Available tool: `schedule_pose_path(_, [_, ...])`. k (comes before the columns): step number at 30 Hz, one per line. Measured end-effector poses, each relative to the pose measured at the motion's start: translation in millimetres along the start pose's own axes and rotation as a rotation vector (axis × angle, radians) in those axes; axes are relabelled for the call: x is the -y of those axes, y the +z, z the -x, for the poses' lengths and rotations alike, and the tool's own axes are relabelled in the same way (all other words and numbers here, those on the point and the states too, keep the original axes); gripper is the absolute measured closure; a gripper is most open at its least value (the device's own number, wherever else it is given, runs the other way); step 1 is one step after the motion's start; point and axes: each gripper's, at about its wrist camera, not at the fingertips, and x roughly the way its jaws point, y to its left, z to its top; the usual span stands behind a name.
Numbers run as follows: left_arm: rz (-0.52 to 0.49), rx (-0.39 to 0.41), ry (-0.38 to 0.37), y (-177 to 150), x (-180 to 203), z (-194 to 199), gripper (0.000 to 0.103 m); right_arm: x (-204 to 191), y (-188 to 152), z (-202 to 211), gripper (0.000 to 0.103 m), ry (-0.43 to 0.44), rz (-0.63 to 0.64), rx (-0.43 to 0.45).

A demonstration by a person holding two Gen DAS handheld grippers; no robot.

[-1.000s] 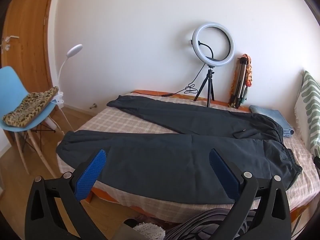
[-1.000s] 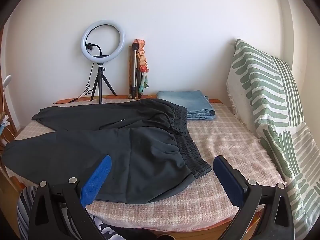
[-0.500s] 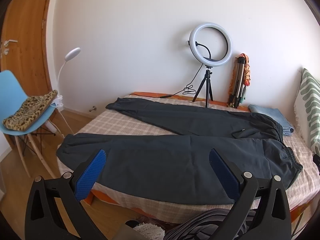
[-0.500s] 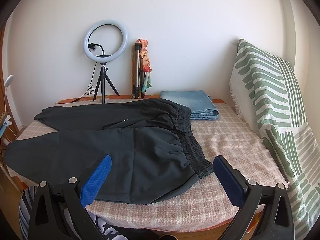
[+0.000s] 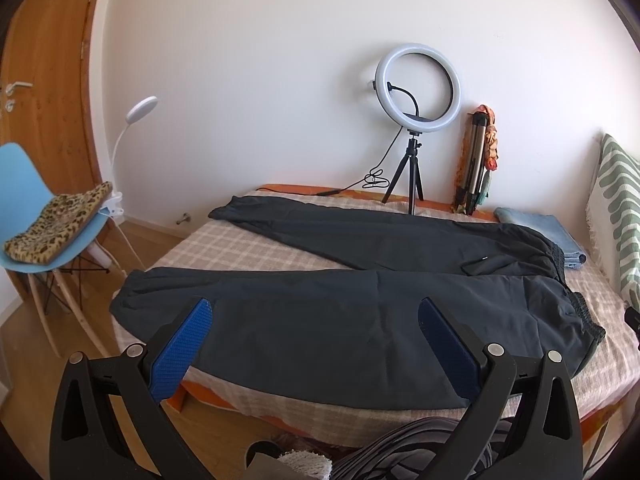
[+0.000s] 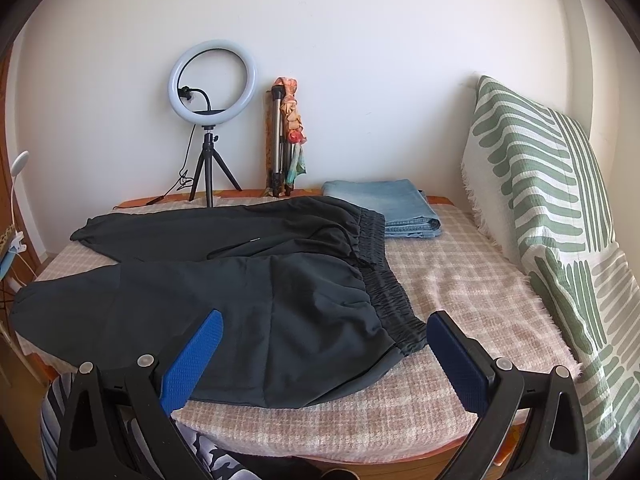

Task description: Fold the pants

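Note:
Dark grey pants point(image 5: 340, 320) lie spread flat on the checked bed cover point(image 5: 224, 244), legs apart in a V, cuffs to the left, elastic waistband point(image 6: 384, 292) to the right. My left gripper point(image 5: 316, 324) is open and empty, held in front of the near leg, above the bed's front edge. My right gripper point(image 6: 324, 332) is open and empty, in front of the hip and waistband end of the pants point(image 6: 240, 304).
A ring light on a tripod point(image 5: 416, 120) and a folded tripod point(image 5: 476, 164) stand at the far edge by the wall. Folded jeans point(image 6: 388, 208) lie at the back right. A green striped pillow point(image 6: 536, 216) leans at the right. A blue chair point(image 5: 36, 232) stands on the left.
Both grippers have drawn back and risen slightly; the pants and bed sit a little lower and farther in view. The pants have not moved.

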Motion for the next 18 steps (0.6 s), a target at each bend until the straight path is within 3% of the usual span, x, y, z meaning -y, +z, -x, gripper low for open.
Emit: schedule_pose_path(18, [0.008,0.000,-0.001,-1.8,-0.4,-1.0,0.000,-2.6,-1.3,-1.5,0.000,0.013,-0.003,-0.008])
